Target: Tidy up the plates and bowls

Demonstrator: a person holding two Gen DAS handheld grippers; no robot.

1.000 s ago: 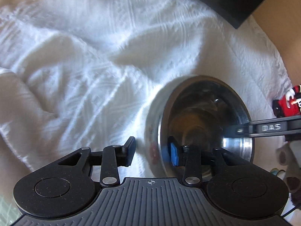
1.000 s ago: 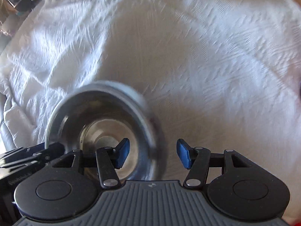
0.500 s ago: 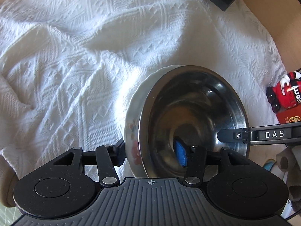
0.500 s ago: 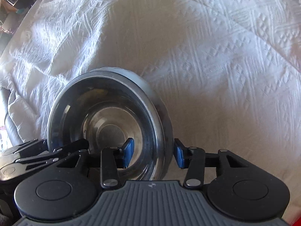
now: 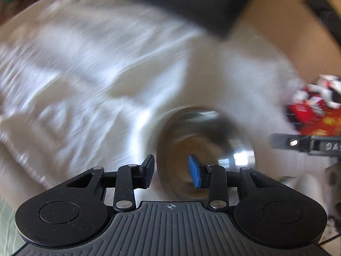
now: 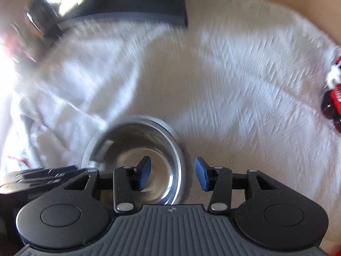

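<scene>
The steel bowl (image 5: 204, 149) sits on the white bedspread (image 5: 89, 68), and both views are smeared by motion. In the left wrist view it lies at about five o'clock from the middle of the picture, its rim running between the fingers of the left gripper (image 5: 172, 170): the black-backed finger at nine o'clock stands outside the wall, and the blue pad (image 5: 194, 171) at three o'clock hangs over the hollow. Those jaws have just been closing, yet a gap shows on each side of the rim and neither pad presses on it, so the left gripper holds nothing.

In the right wrist view the steel bowl (image 6: 138, 157) is at six to seven o'clock. The right gripper (image 6: 172, 173) straddles the opposite rim, one pad inside the bowl and the other outside; its jaws stand partly open, clear of the metal, with no hold.

Only the left view shows the right gripper's finger marked with letters, reaching in at three o'clock. Only the right view shows the left gripper as a dark blur at eight o'clock, and a dark reflective panel (image 6: 119, 2) at twelve o'clock.

I count one bowl and two grippers. A red toy (image 6: 334, 98) lies at three o'clock, well apart from the bowl.
</scene>
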